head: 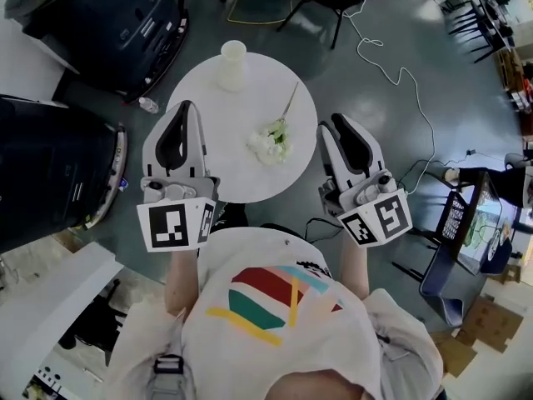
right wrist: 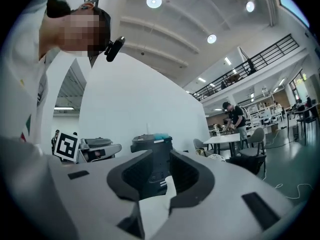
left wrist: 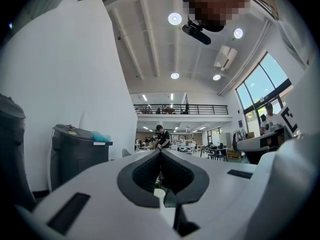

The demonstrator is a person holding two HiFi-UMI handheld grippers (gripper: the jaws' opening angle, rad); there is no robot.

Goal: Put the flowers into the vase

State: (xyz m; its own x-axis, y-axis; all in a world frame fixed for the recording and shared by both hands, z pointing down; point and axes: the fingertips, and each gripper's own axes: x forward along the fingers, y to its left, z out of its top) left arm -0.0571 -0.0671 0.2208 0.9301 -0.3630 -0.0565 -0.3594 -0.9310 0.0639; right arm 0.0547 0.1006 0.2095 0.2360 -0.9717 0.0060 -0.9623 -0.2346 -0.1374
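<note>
White vase (head: 233, 63) hugs table's (head: 204, 111) far edge; flowers (head: 271, 143) central.

The left tongs (head: 186, 107) hide part of the table (head: 229, 161); a dark machine (head: 50, 173) is cut off at left.

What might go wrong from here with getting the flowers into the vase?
The vase stands tall and narrow near the table's far edge; a nudge could topple it. The flowers lie flat on the table, their thin stem pointing away from the person; jaws may miss the stem or crush the blooms.
</note>
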